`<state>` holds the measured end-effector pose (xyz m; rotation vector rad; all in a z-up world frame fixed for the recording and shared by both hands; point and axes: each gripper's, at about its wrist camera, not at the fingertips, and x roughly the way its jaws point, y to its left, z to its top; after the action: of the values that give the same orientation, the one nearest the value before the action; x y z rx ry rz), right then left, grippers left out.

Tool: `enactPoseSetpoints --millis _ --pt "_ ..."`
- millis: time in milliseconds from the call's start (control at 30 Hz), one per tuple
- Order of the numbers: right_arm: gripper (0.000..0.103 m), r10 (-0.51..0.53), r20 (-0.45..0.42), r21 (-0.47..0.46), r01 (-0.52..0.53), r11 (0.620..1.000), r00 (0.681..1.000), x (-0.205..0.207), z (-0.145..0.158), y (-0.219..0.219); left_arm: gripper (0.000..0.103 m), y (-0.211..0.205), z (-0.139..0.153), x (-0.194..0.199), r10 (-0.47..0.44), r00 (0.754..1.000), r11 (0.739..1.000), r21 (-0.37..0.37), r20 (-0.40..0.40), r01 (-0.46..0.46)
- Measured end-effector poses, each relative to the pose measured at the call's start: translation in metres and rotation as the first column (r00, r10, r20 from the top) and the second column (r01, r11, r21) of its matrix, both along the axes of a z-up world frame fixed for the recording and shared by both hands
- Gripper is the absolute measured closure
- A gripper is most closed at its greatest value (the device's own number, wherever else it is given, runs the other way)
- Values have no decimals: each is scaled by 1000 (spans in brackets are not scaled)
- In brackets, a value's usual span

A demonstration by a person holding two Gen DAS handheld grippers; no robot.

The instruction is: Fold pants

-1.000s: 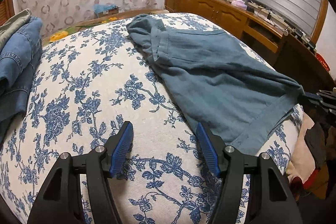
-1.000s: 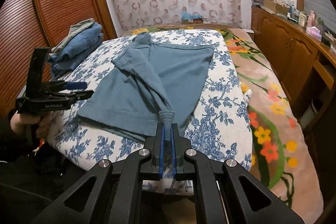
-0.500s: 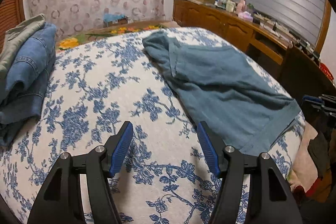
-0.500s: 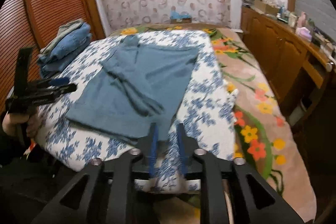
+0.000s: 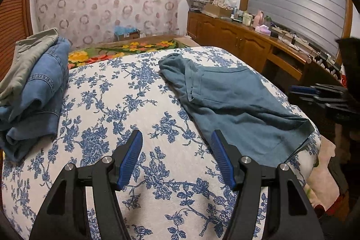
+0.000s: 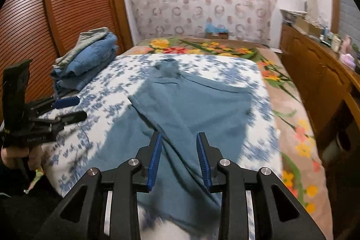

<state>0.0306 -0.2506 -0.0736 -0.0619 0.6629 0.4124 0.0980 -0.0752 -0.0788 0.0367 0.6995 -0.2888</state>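
Teal-blue pants [image 5: 234, 105] [image 6: 191, 118] lie folded over on the blue-flowered white bedspread [image 5: 117, 109] [image 6: 103, 109]. My left gripper [image 5: 176, 141] hovers open above bare bedspread, left of the pants, nothing between its blue pads. In the right wrist view that left gripper [image 6: 72, 108] shows at the bed's left edge, held by a hand [image 6: 20, 154]. My right gripper [image 6: 178, 145] is above the near part of the pants; its jaws are opening and the pads press on nothing. It appears blurred at the right edge of the left wrist view [image 5: 315, 93].
A stack of folded jeans and a grey-green garment [image 5: 33, 87] [image 6: 87, 55] sits at the bed's far left. A flowered blanket [image 6: 290, 127] covers the bed's right and far side. A wooden cabinet [image 5: 247, 42] with clutter runs along the right wall; louvered wooden doors [image 6: 45, 15] stand left.
My right gripper has let go of the pants' hem and its jaws have parted; it shifted over the cloth. The left gripper rose a little and stayed open.
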Motion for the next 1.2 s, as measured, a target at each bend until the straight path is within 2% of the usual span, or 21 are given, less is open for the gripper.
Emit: enactPoseSetpoints --millis 233,400,833,967,1000,1033,1200 --pt "70 73 -28 1 -73 997 997 54 -8 31 39 6 2 7 5 1000 1000 -9 -2 -5" --pt "70 113 -51 -6 -114 994 992 81 -17 54 39 7 6 15 3 1000 1000 15 15 -3" --pt "70 172 -94 -52 -178 983 981 116 -41 101 39 23 0 23 40 999 999 1 -3 -40" --pt "71 157 -139 -84 -170 982 978 125 -49 106 39 22 -2 22 39 999 999 1 -10 -39" --pt "74 161 -140 -76 -173 982 977 126 -49 106 39 22 -3 22 39 999 999 0 -11 -39" --pt "87 169 -137 -69 -180 981 976 127 -48 107 39 22 -3 22 39 999 999 -1 -11 -39" --pt "98 172 -100 -1 -173 985 980 123 -35 92 39 21 -4 21 36 999 999 -2 -16 -36"
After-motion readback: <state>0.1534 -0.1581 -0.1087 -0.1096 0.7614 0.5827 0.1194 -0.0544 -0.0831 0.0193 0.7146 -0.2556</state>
